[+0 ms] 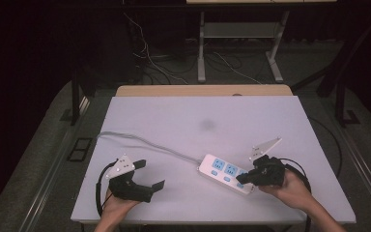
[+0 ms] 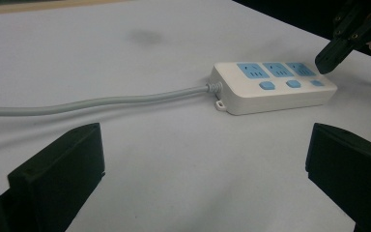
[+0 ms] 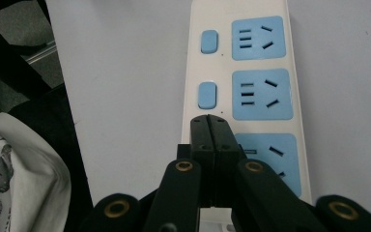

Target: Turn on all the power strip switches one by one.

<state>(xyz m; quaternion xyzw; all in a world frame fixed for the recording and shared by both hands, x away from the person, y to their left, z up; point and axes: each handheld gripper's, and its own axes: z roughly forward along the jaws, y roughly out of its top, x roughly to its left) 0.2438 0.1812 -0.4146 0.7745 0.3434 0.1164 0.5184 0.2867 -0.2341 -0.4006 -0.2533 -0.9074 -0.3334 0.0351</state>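
Pressed flat together with nothing between them, the jaws of the right gripper (image 3: 208, 126) come down as one blunt tip on the power strip (image 1: 226, 173), over the switch button nearest the person. In the right gripper view the tip covers the spot where the third blue button should sit, below the two visible buttons (image 3: 207, 94) and beside the nearest socket (image 3: 270, 159); whether it already presses or only hovers just above, I cannot tell. The strip lies at the near right of the white table (image 1: 183, 121), its grey cord (image 1: 145, 142) trailing away toward the far left edge. The left gripper (image 1: 149, 175) rests well apart at the near left, jaws spread wide and empty, pointed toward the strip. The step in hand looks like toggling that nearest switch. Next comes a short, firm push straight down, kept centred so the tip does not slide off onto the socket face or shove the light strip sideways.
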